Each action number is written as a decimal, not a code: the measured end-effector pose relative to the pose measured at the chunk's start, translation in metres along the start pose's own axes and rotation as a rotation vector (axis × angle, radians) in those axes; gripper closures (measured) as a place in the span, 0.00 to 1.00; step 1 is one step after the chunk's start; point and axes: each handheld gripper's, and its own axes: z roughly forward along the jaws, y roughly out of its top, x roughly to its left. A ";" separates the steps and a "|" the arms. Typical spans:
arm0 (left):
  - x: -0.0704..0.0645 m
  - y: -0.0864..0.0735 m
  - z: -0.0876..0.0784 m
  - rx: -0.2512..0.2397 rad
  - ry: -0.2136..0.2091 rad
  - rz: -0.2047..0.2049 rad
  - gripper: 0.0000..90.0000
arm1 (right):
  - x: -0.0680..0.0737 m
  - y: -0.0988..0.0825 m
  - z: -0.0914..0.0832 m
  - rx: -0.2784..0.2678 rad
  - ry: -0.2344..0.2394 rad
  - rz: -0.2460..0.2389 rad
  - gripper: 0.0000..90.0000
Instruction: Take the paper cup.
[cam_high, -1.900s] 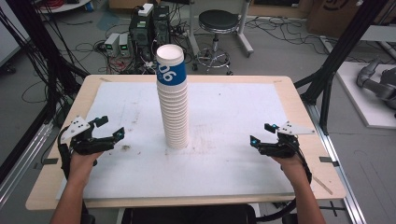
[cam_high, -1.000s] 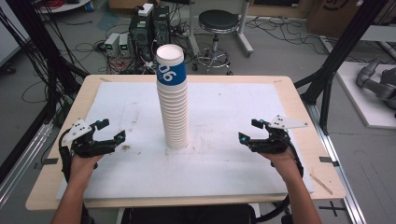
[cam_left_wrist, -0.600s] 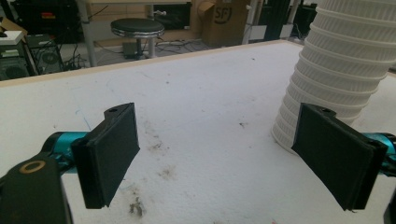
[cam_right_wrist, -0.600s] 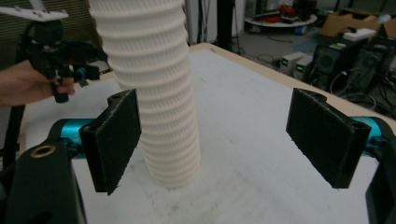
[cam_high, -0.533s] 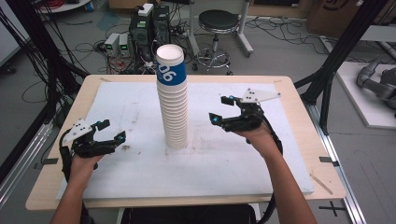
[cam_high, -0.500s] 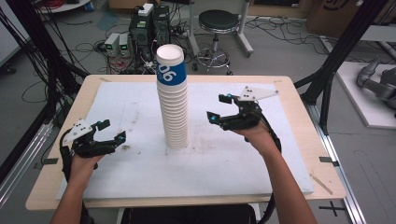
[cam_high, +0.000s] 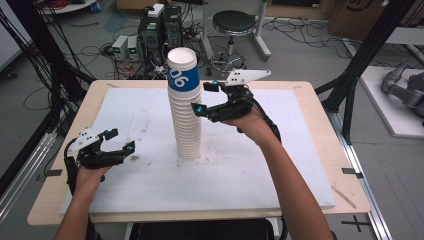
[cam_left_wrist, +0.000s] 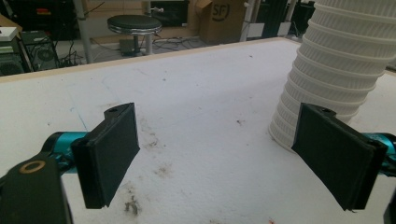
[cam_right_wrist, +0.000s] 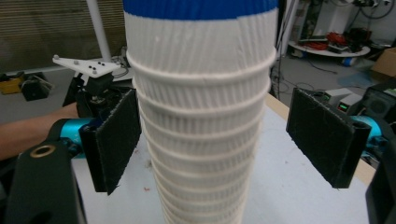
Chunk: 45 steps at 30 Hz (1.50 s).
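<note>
A tall stack of white ribbed paper cups (cam_high: 184, 112), upside down, stands mid-table; the top cup has a blue band with white digits. My right gripper (cam_high: 205, 98) is raised beside the upper stack, open. In the right gripper view its black pads (cam_right_wrist: 116, 140) flank the stack (cam_right_wrist: 201, 116) just under the blue band, with small gaps on both sides. My left gripper (cam_high: 122, 139) rests low at the table's left, open with nothing between its jaws. In the left gripper view (cam_left_wrist: 224, 154) the foot of the stack (cam_left_wrist: 336, 70) stands ahead to the right.
A white foam board (cam_high: 280, 165) with brownish stains covers the wooden table (cam_high: 350, 200). Behind the table on the floor are a black stool (cam_high: 234, 22), computer boxes (cam_high: 160, 25) and cables. Black frame posts (cam_high: 360, 65) stand at both sides.
My right gripper has risen from the table's right front and travelled left to the upper part of the cup stack, jaws now on either side of it. The left gripper has stayed put.
</note>
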 end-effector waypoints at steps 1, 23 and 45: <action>0.000 0.000 0.000 0.000 0.001 0.000 0.16 | 0.000 0.001 0.003 -0.004 0.007 -0.008 0.20; -0.006 0.087 0.002 -0.089 -0.173 -0.007 0.16 | 0.002 0.007 0.020 0.020 0.010 -0.026 0.18; -0.086 0.239 0.057 -0.109 -0.446 0.174 0.16 | 0.002 0.006 0.020 0.024 0.010 -0.030 0.18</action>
